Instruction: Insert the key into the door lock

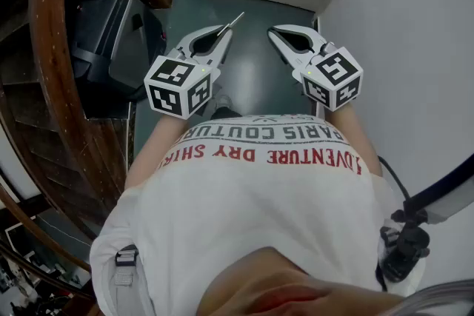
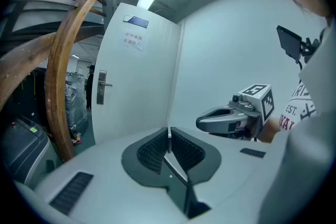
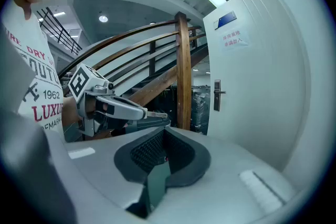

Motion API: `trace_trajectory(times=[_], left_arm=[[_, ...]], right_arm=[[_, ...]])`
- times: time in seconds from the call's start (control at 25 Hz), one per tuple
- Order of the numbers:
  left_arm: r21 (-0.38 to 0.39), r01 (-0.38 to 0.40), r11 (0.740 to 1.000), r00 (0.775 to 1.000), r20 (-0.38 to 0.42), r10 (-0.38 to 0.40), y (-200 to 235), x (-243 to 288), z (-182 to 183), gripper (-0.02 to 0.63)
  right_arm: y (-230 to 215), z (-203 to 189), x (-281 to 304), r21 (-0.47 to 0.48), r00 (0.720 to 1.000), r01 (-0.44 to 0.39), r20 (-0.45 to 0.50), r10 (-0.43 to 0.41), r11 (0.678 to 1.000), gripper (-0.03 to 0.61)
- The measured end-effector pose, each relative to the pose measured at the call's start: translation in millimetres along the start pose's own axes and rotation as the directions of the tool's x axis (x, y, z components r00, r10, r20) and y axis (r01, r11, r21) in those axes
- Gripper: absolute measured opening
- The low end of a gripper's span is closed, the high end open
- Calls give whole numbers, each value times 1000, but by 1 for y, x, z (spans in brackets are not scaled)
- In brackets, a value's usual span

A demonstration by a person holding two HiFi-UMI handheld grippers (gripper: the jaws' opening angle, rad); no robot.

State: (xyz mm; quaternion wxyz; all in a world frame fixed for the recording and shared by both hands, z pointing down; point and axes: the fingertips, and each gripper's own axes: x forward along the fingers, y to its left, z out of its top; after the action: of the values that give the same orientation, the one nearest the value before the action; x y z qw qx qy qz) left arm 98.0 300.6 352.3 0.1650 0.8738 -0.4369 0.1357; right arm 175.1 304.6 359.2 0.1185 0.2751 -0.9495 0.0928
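The left gripper (image 1: 222,33) is pinching the thin silver metal key (image 1: 235,21), blade poking out past its tips. The right gripper (image 1: 275,37) is alongside, jaws pressed together, nothing between them. The white door (image 2: 142,76) stands well ahead, its silver lock plate (image 2: 101,87) by the door's left edge.

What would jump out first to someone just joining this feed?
Two white grippers are held side by side before the person: the left gripper is shut on a thin metal key poking past its tip, and the right gripper is shut and empty. Ahead stands a white door with its handle and lock plate near its left edge, next to a curved wooden stair rail.
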Motion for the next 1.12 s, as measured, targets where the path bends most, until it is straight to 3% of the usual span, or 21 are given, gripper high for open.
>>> trace_trajectory(times=[0.72, 0.96, 1.12], left_arm=[[20, 27, 999, 999, -35, -26, -1, 25, -4, 23], [-17, 80, 997, 995, -53, -81, 37, 74, -9, 23], [-59, 101, 993, 993, -62, -104, 102, 117, 5, 23]], right_arm=[[-18, -6, 10, 11, 999, 18, 33, -19, 1000, 3], [-57, -20, 50, 3, 999, 40, -17, -40, 999, 3], [-110, -4, 109, 7, 998, 55, -40, -55, 998, 3]])
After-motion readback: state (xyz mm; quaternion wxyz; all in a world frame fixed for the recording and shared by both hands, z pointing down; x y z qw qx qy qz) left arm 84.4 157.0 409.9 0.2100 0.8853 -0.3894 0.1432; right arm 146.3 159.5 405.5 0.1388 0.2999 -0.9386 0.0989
